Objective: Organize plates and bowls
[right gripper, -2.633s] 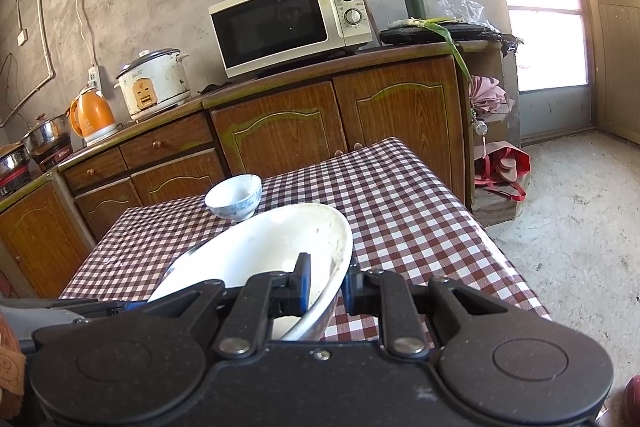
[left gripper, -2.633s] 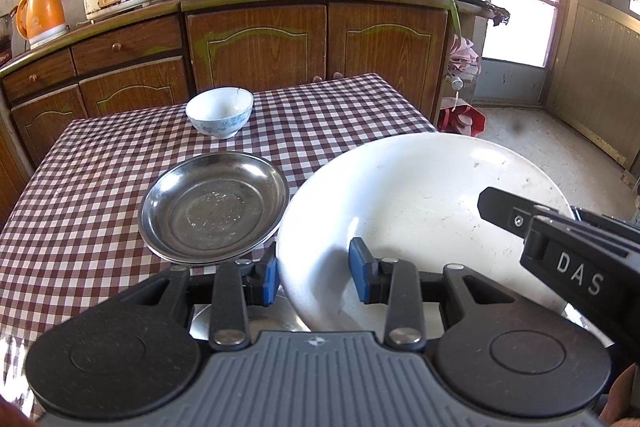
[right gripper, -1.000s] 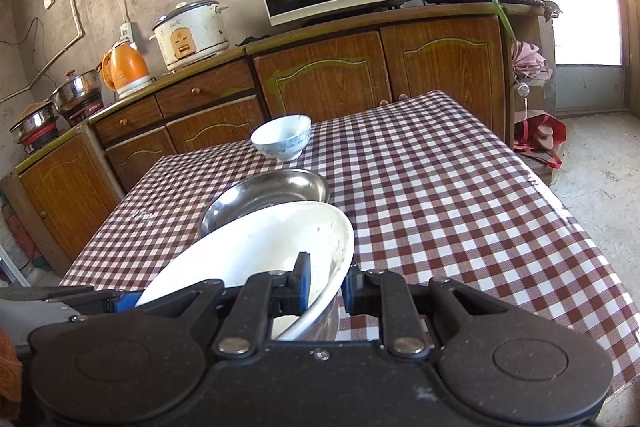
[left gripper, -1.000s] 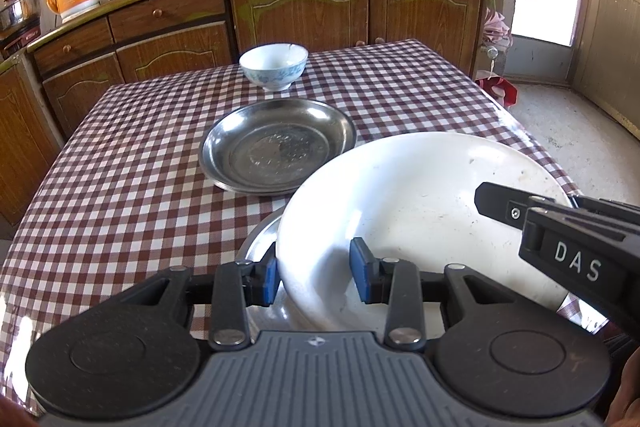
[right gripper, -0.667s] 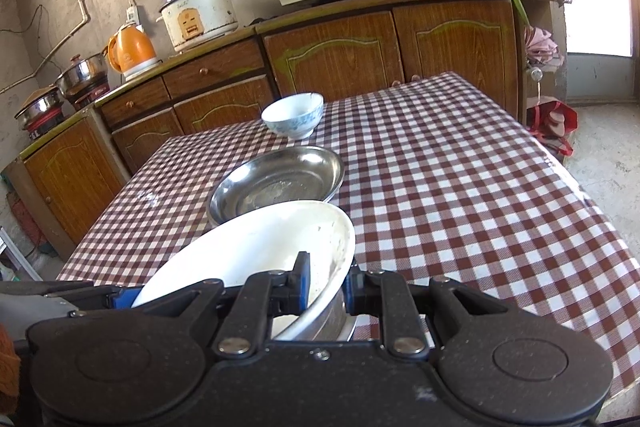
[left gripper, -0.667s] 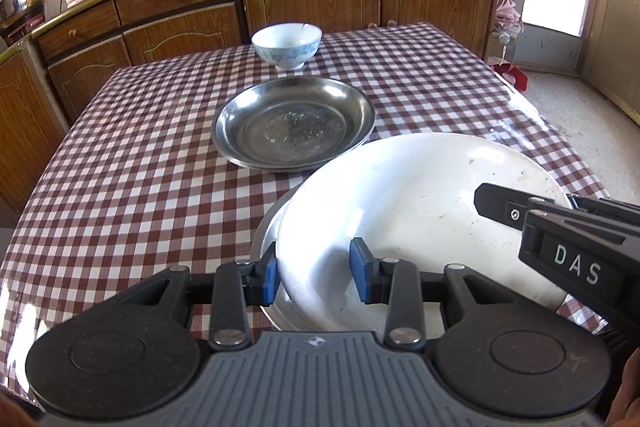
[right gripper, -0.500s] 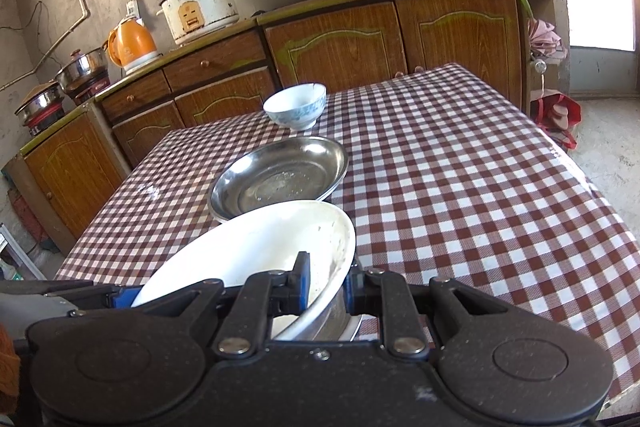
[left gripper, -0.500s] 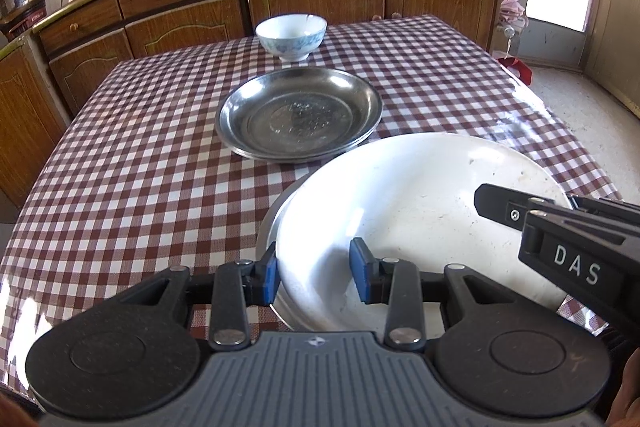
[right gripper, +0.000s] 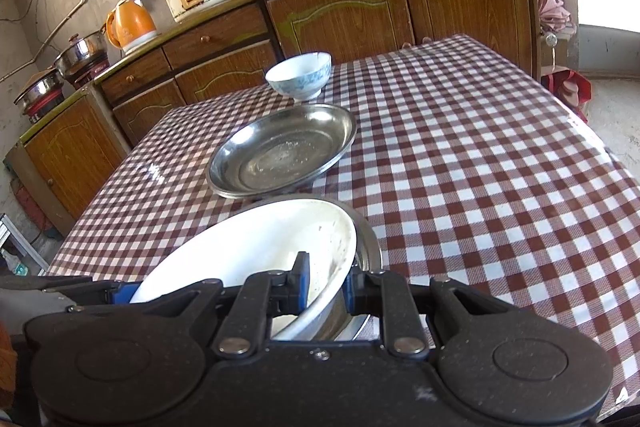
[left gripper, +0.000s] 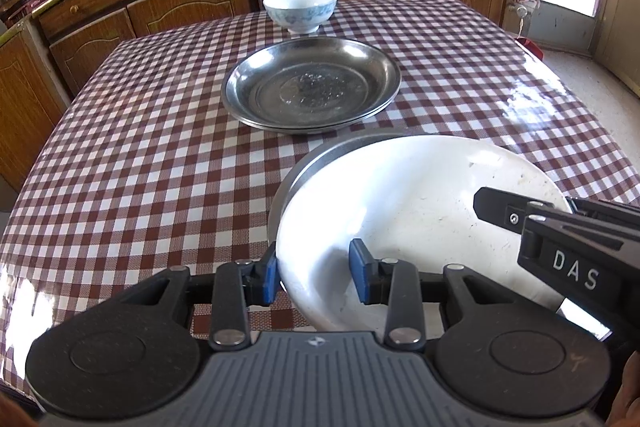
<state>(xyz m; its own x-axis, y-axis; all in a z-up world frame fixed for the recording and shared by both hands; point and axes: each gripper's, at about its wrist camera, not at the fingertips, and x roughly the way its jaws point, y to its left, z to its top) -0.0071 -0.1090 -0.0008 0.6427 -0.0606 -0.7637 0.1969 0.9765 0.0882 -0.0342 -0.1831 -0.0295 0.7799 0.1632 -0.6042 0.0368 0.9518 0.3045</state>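
Here, both the left gripper (left gripper: 313, 277) and right gripper (right gripper: 326, 285) clamp their fingers on the white plate's (left gripper: 420, 219) rim, just before the steel dish (left gripper: 311, 91) on the checkered counter (left gripper: 132, 163); the bowl (left gripper: 300, 9) sits beyond the dish.

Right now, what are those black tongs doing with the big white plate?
A person holds a pair of tongs in each hand, and both grip one white plate. The left tongs straddle its near rim, and the right tongs pinch its other side together with a metal plate underneath. Farther along the checkered table sit a steel plate and a small bowl.
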